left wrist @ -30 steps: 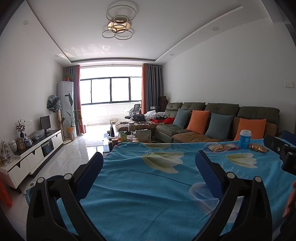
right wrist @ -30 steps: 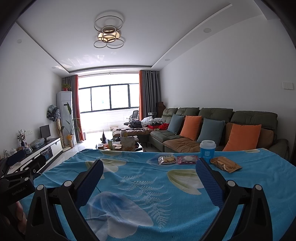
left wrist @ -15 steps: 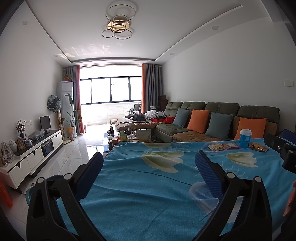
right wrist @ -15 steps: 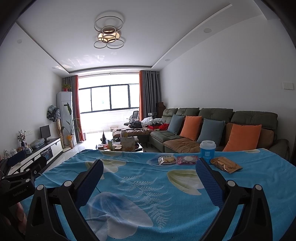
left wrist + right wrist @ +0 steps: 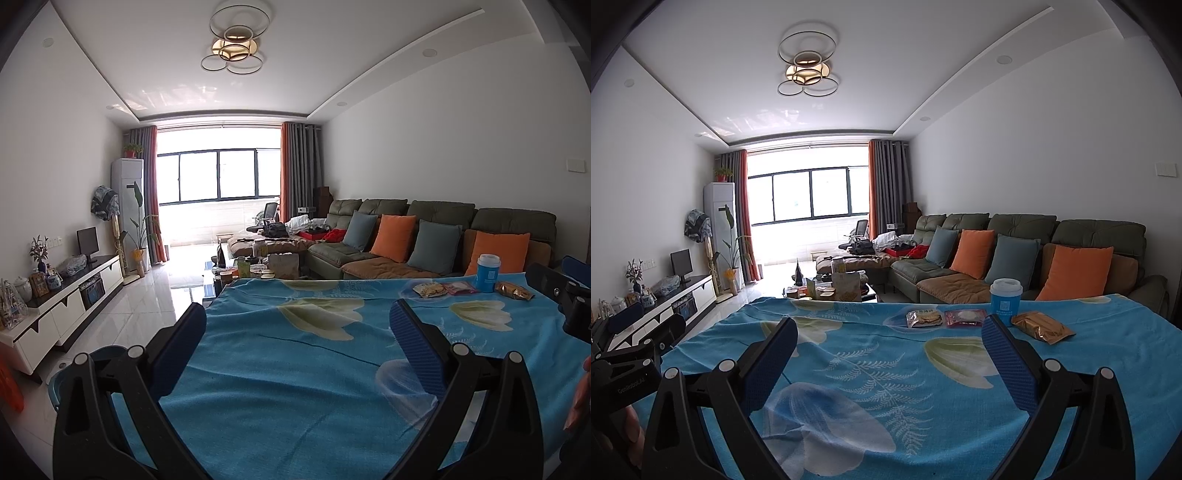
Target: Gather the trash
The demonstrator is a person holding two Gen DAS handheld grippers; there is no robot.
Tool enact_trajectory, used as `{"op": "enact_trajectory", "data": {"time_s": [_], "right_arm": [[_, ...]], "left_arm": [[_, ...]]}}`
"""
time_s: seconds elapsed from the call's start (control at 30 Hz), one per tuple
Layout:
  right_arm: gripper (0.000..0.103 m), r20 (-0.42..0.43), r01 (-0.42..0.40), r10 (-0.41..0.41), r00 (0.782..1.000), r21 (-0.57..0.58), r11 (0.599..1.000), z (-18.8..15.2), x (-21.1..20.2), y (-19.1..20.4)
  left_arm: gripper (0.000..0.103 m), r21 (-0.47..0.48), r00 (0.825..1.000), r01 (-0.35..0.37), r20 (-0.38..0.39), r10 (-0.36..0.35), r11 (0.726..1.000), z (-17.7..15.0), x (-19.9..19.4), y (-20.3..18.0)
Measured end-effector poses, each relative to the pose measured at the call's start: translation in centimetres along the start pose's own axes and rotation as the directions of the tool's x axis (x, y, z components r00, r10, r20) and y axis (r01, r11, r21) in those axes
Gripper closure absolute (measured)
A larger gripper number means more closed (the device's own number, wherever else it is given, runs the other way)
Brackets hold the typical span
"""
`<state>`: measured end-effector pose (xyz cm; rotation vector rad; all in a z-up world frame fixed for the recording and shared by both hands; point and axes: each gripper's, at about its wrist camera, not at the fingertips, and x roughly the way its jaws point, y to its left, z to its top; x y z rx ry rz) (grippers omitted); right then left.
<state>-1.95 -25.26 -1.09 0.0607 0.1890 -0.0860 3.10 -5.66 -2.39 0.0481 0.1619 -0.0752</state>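
On the far side of the blue floral tablecloth [image 5: 886,369] lie a clear snack packet [image 5: 923,318], a pink packet [image 5: 964,317], a gold wrapper [image 5: 1042,326] and an upright blue paper cup with a white lid [image 5: 1005,301]. The same items show far right in the left wrist view: snack packet [image 5: 428,290], pink packet [image 5: 459,287], cup [image 5: 487,272], gold wrapper [image 5: 514,290]. My right gripper [image 5: 889,338] is open and empty, well short of them. My left gripper [image 5: 298,326] is open and empty over the table's left part.
A blue bin [image 5: 85,369] stands on the floor at the table's left edge. A white TV cabinet [image 5: 66,299] lines the left wall. A sofa with cushions [image 5: 1015,258] and a cluttered coffee table [image 5: 834,288] lie beyond the table.
Both views have barely shifted. Both grippers stay open and empty.
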Motion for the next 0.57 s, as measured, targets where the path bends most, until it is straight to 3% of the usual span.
{"op": "enact_trajectory", "data": {"time_s": [0.23,0.37,0.47,0.57], "right_arm": [[0.006,-0.005,-0.005,0.005,1.000,0.004,1.000,0.0,0.2,-0.1],[0.006,-0.040,-0.002,0.003,0.999,0.014,1.000,-0.2,0.8,-0.7],[0.006,-0.094,0.011,-0.009,0.996,0.025,1.000,-0.4,1.8,-1.7],[0.006,-0.155,0.025,-0.021,0.988,0.022,0.999,-0.4,2.9,-2.5]], "left_arm": [[0.005,0.006,1.000,0.011,-0.029,-0.010,1.000,0.2,0.5,-0.2],[0.005,0.016,0.991,0.031,-0.132,-0.029,0.999,0.1,2.4,-0.4],[0.005,0.009,0.962,0.062,-0.268,-0.057,0.998,-0.3,5.2,-0.5],[0.005,-0.005,0.909,0.080,-0.410,-0.075,0.997,-1.0,8.6,-0.5]]}}
